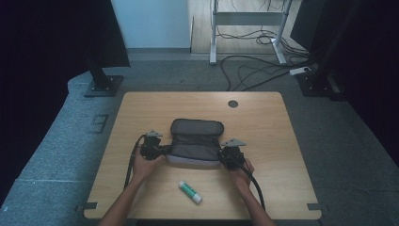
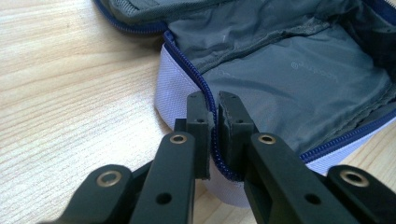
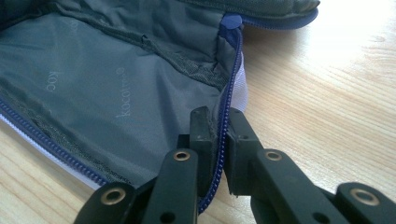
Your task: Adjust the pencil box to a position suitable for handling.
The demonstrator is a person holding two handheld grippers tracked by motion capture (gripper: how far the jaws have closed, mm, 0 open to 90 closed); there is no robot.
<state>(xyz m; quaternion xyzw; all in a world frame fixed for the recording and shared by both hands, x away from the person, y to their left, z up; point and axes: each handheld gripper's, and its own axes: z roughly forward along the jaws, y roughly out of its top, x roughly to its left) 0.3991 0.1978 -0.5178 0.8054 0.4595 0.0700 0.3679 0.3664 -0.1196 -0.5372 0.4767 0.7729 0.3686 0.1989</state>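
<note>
Lab or studio: black curtains [image 1: 51,37], loose floor cables [image 1: 254,70], stand bases [image 1: 103,85].

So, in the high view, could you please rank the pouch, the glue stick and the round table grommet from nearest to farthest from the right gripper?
From the right gripper:
1. Pouch: its right edge is pinched in the jaws.
2. Glue stick: lying toward the person, near the table's front edge.
3. Grommet: at the table's far edge.

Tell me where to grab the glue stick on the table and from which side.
Take the glue stick across the middle of its barrel, coming straight down from above. It lies flat on the bare table, slanted, so set the jaws crosswise to its length. The near side is free; the open pouch lies beyond it.
</note>
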